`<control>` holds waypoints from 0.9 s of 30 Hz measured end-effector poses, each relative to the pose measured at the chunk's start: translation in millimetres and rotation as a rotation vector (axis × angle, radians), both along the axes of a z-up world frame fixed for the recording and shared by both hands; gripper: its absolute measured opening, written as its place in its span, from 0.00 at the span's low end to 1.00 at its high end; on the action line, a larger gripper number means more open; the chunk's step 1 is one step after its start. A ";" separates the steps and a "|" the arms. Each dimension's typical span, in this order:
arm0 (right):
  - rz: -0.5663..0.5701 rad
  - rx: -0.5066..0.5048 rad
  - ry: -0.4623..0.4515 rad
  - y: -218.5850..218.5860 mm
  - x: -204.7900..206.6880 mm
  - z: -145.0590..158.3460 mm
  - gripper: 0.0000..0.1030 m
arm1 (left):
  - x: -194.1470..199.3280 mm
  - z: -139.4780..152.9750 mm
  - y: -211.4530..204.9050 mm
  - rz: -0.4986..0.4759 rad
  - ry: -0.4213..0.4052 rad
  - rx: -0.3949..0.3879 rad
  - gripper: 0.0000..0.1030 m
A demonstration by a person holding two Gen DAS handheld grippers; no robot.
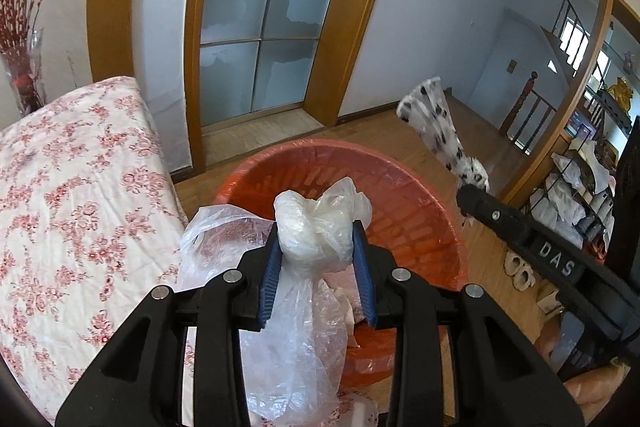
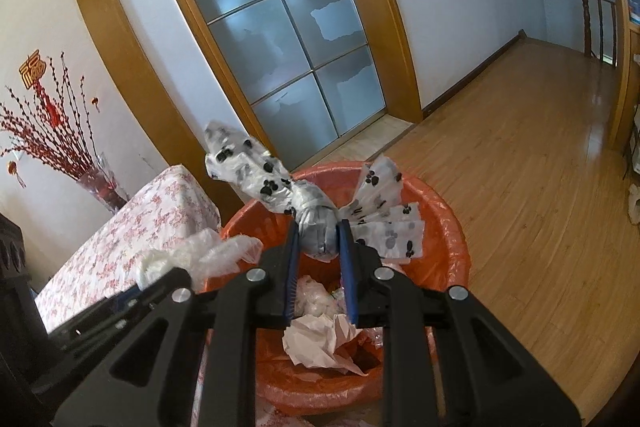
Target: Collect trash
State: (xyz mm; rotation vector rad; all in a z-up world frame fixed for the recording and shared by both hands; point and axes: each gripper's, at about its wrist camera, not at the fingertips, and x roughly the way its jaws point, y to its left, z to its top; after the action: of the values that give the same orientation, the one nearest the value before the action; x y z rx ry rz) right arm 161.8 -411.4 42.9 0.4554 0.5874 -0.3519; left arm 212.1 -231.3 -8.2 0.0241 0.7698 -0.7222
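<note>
Left wrist view: the left tongs [image 1: 318, 259] are clamped on a bunched clear bag [image 1: 316, 227], its tail hanging down between the blue pads [image 1: 269, 279]. The bag is held just above the near rim of an orange bin [image 1: 424, 195], which is lined with an orange film. More clear plastic [image 1: 208, 227] drapes at the bin's left edge, beside a bed [image 1: 72, 195] with a floral cover. To the right the right tongs [image 1: 472, 193] come in over the bin's far side, carrying a paw-print bag [image 1: 436, 123] that sticks up above them. Little of the bin's inside shows here, only some pale scraps low down behind the clear bag

Right wrist view: the right tongs [image 2: 318, 247] are closed on the knotted middle of the paw-print bag [image 2: 316, 227], whose two ends fan out left and right over the bin [image 2: 448, 223]. Inside the bin lie crumpled white paper [image 2: 316, 343] and a wad of clear plastic [image 2: 316, 303], so some trash is already collected. The left tongs [image 2: 140, 287] show at the lower left with their clear bag [image 2: 200, 251], at the bin's left rim

By my reading the task is well along: both bags are picked up and brought over the bin, neither yet let go. What is left is to release them so that they fall inside, the clear one needing to sit a little further in from the rim. Whether more trash lies elsewhere I cannot tell
</note>
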 end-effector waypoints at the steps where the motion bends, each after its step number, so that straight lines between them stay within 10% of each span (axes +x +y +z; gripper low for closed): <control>1: 0.000 0.006 -0.006 -1.7 0.4 -0.1 0.22 | 0.4 -1.4 -1.0 0.002 0.003 0.002 0.33; 17: -0.023 -0.011 -0.023 -1.0 -15.5 7.6 0.50 | 4.1 -6.5 20.4 0.067 0.037 0.019 0.49; 27: 0.009 -0.130 -0.065 39.5 -56.8 39.5 0.76 | -37.4 25.1 84.3 0.149 -0.083 -0.001 0.62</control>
State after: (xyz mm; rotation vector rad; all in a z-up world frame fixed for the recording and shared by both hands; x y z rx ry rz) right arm 105.0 -371.9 82.4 0.3375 0.5003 -0.3632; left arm 174.6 -147.0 16.9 -0.0039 0.6843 -0.5764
